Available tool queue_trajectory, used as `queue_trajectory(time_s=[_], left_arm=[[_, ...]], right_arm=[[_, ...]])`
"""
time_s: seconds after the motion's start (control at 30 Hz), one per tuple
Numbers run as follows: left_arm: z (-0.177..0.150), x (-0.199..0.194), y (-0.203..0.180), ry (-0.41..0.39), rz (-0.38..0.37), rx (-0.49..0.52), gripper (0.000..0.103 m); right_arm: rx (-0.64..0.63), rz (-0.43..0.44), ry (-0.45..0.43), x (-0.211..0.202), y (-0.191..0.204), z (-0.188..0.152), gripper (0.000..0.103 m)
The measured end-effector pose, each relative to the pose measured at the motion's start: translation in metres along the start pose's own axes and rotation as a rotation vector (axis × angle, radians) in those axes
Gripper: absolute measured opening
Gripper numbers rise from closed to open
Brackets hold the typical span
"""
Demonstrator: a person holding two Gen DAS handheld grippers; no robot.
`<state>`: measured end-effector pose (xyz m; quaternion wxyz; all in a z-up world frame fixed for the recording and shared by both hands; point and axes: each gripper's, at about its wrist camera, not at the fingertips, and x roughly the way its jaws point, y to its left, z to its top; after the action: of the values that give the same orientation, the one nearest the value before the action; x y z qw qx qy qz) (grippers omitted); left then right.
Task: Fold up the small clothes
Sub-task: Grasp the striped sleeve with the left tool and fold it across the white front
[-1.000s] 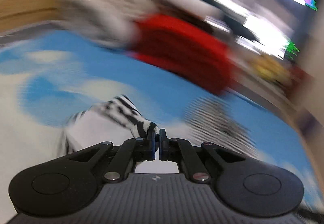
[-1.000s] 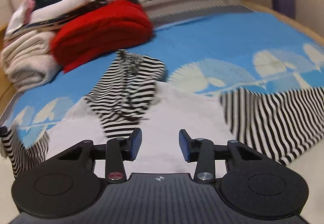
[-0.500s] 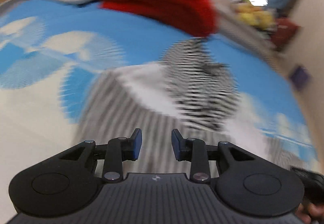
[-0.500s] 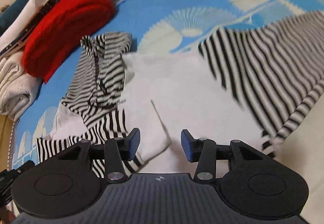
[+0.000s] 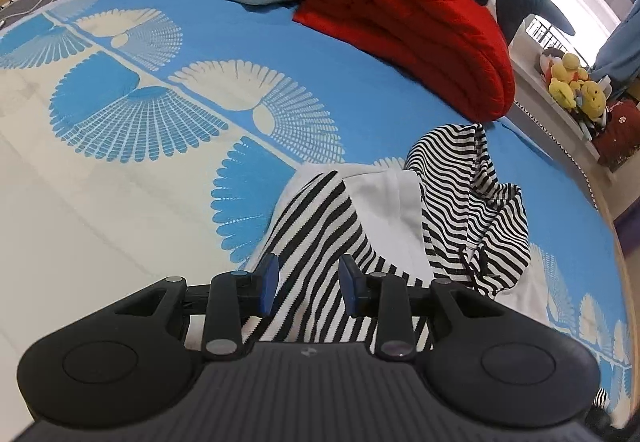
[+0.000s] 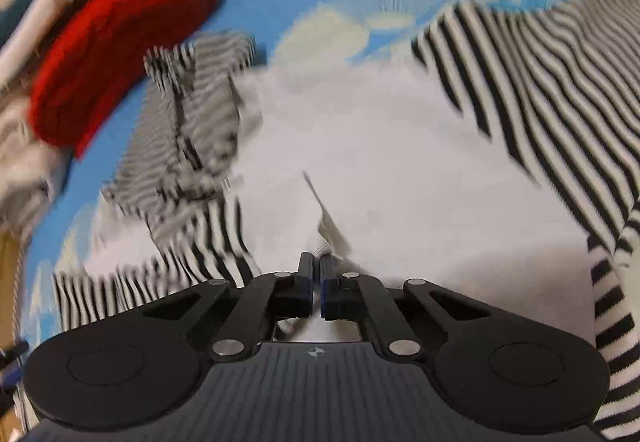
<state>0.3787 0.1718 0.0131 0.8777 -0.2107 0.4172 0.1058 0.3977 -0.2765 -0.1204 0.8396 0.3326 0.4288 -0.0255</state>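
R gripper (image 6: 316, 284): jaws pinched nearly together on a raised fold of the white hem of the hoodie (image 6: 400, 170), thin ridge of cloth running out from the tips toward 12 o'clock. L gripper (image 5: 307, 284): jaws partway apart, nothing pressed between them; the striped sleeve (image 5: 320, 234) lies on the bed under and beyond the gap, whether the pads touch it can't be told.

Step in hand, prob.: sleeve-in stage of the fold. L sleeve is already laid across the white body; R claw has just taken a grip at the lower edge, either to tug the body flat or start the bottom-up fold. Next move calls for lifting that pinch w/o dragging the whole garment, while L holds or smooths the sleeve so it doesn't slide off. The far sleeve (image 6: 540, 90), spread at 2 o'clock in R wrist view, is not yet folded in.

Garment: small hoodie, white torso, black/white striped sleeves and hood (image 5: 468, 202), drawstrings dangling. Hood is crumpled at 1 o'clock in L wrist view. It lies mid-bed on the blue fan-print sheet (image 5: 200, 42), near the red blanket (image 5: 412, 38) at 12–1 o'clock. R wrist view is motion-blurred.
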Motion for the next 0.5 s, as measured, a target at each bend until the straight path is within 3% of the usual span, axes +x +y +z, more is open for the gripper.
queue_trajectory(time_s=[0.17, 0.23, 0.3, 0.37, 0.4, 0.43, 0.5], left_arm=[[-0.003, 0.007, -0.005, 0.029, -0.022, 0.033, 0.035], [-0.008, 0.015, -0.012, 0.076, -0.03, 0.082, 0.035], [-0.015, 0.025, -0.017, 0.136, -0.033, 0.123, 0.035], [-0.024, 0.034, -0.018, 0.187, -0.037, 0.135, 0.035], [-0.029, 0.039, -0.017, 0.21, -0.039, 0.139, 0.035], [-0.033, 0.043, -0.016, 0.236, -0.037, 0.145, 0.035], [-0.04, 0.052, -0.012, 0.281, -0.035, 0.148, 0.035]], right_arm=[[-0.104, 0.18, -0.36, -0.081, 0.031, 0.007, 0.001], [-0.111, 0.157, -0.412, -0.097, 0.029, 0.005, 0.002], [-0.113, 0.01, -0.332, -0.085, 0.018, 0.005, 0.002], [-0.106, -0.196, -0.114, -0.05, -0.003, 0.006, 0.003], [-0.051, -0.267, -0.062, -0.041, -0.018, 0.003, 0.006], [0.02, -0.304, -0.051, -0.04, -0.032, 0.001, 0.006], [0.059, -0.29, -0.068, -0.044, -0.039, 0.005, 0.007]])
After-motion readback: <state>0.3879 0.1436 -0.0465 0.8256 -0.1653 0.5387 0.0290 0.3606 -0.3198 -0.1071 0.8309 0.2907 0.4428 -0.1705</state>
